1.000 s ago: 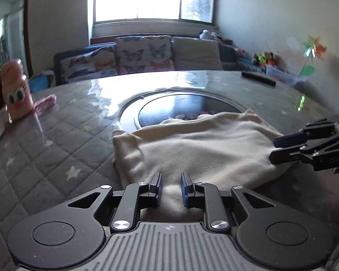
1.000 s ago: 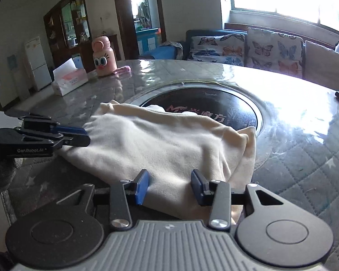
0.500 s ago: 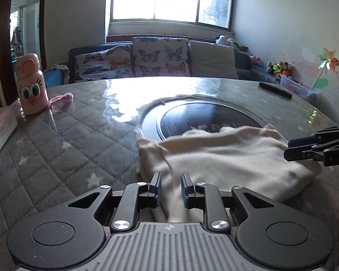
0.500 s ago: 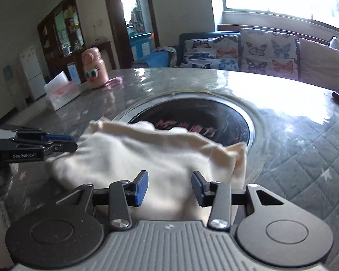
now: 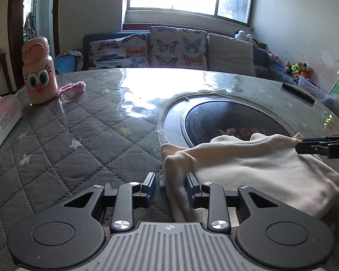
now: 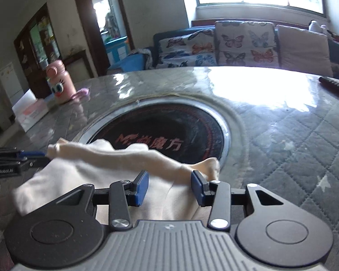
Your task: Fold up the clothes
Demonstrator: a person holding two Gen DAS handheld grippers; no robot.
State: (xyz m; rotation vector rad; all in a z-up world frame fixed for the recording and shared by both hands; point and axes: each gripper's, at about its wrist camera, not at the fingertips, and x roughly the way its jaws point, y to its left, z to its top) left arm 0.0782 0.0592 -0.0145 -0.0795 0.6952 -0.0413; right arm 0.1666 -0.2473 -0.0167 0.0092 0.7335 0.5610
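Both jaws sit apart around the cream garment [image 5: 260, 171]: left hand-held gripper [image 5: 170, 186] and right hand-held gripper [image 6: 169, 186] should pinch corners evenly, then lift together.

Both wrist views low, close over table [image 5: 83, 135], facing sofa [image 6: 214, 45]; overlap probably cooktop [image 5: 228, 122].

pink bottle [image 5: 39, 75], tissue box [image 5: 2, 122], butterfly cushions [image 5: 178, 47], remote [image 5: 298, 91]
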